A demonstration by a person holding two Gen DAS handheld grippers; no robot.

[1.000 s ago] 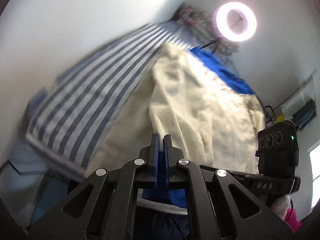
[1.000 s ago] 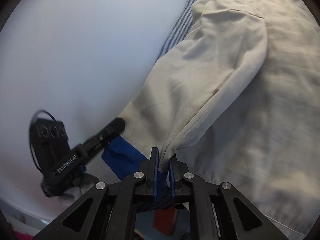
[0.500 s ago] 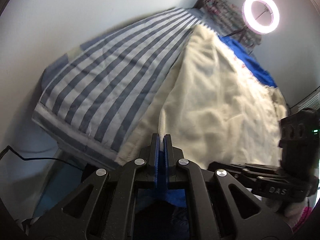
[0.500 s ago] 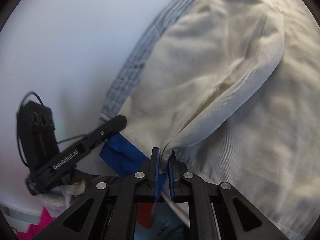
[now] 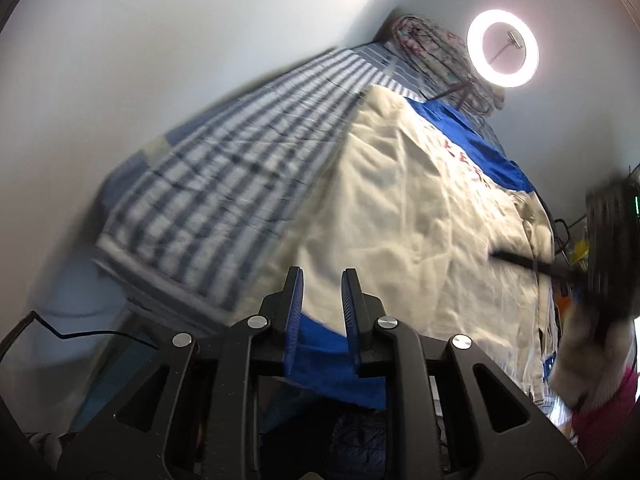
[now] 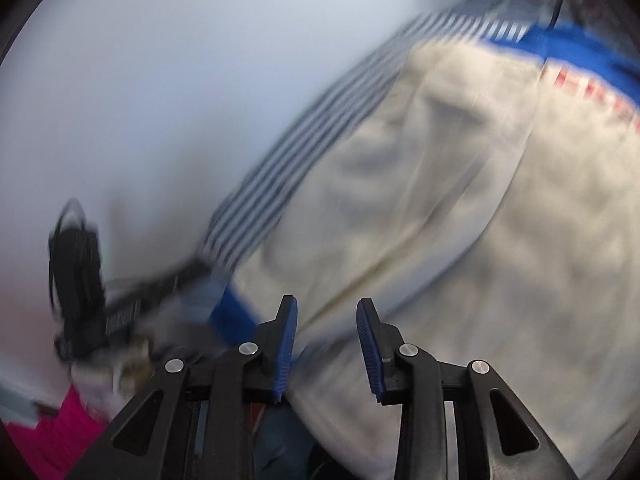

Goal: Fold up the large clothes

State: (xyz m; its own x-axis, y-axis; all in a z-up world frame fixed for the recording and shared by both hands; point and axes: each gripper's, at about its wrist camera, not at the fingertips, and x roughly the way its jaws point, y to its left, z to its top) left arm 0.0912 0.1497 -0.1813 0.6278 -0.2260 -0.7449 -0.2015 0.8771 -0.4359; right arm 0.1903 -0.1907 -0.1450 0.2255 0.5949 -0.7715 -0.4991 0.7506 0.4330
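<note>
A large cream garment with a blue band and red letters lies spread over the striped bed; it fills the right wrist view too. My left gripper hovers at its near blue hem, jaws opening, the hem lying loose between and below the pads. My right gripper is above the garment's near edge, jaws opening, no cloth pinched between its blue pads. Each gripper shows as a blurred black shape in the other's view, the right one and the left one.
A blue-and-white striped sheet covers the bed against a white wall. A lit ring light and a patterned bundle stand at the far end. A black cable trails at lower left. Pink cloth lies low beside the bed.
Both grippers were shut on the garment's near edge and have let go, their jaws now apart. The right gripper has risen and rolled; the sleeve fold it held has dropped flat.
</note>
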